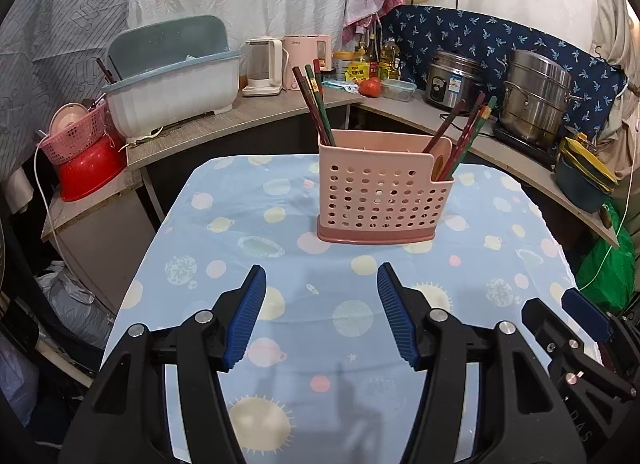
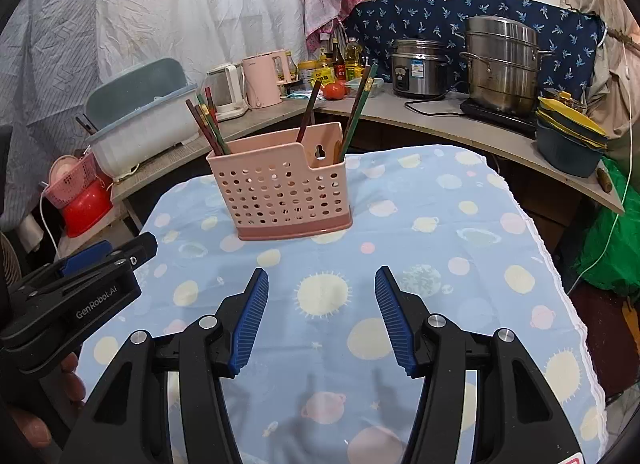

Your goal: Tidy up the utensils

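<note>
Both the left claw and right claw gape empty above the planet-patterned blue surface, near the pink perforated plastic utensil holder of chopsticks.

Cramped home kitchen: rice cooker, steel steamer pot, kettle, oil bottles along the counter

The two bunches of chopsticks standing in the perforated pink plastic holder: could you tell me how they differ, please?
The left bunch of chopsticks stands at the holder's tall end and leans left; the right bunch of chopsticks stands in the lower, notched end and leans right. The left bunch is packed close, while the right bunch fans wider, beside what looks like a wooden spoon. Both hold dark red and green sticks in the same perforated pink plastic holder.
</note>
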`<act>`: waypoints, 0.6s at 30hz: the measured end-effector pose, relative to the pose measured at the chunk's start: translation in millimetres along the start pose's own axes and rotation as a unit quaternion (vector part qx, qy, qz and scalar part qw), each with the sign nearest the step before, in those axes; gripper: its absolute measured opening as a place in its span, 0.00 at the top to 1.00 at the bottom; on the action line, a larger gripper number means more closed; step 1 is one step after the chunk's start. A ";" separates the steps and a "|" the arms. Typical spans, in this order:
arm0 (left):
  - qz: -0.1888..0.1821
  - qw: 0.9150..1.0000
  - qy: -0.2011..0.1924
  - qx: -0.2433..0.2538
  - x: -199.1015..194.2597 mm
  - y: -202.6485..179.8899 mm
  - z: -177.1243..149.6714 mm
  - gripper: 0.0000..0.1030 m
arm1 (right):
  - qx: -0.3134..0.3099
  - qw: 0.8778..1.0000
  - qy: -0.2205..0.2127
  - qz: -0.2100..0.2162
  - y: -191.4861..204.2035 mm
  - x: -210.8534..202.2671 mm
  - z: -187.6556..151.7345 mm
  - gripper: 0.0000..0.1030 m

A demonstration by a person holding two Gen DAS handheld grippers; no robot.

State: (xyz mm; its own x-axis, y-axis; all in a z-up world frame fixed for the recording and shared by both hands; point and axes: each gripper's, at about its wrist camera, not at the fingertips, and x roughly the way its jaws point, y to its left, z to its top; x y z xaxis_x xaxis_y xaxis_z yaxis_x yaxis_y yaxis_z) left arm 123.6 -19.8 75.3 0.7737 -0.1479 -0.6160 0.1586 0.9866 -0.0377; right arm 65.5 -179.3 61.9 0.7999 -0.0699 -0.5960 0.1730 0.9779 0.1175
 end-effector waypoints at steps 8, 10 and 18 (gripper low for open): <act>0.003 1.000 0.011 0.004 -7.1 -3.2 -17.2 0.41 | -0.012 1.000 0.001 -0.016 3.4 -11.7 -13.7 0.46; 0.006 1.000 0.011 0.003 -7.5 -4.0 -20.3 0.35 | -0.010 1.000 0.006 -0.019 3.1 -11.6 -16.2 0.42; 0.020 1.000 0.010 0.016 -8.8 -10.0 -29.8 0.23 | -0.007 1.000 0.019 -0.022 0.1 -9.1 -25.9 0.32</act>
State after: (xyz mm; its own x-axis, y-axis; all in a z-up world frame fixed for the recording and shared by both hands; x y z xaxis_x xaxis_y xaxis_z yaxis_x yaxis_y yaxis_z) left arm 96.9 -26.3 57.7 0.7671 -0.1074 -0.6325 0.1482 0.9889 0.0118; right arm 43.3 -173.5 46.8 0.7692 -0.1060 -0.6302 0.1998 0.9766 0.0796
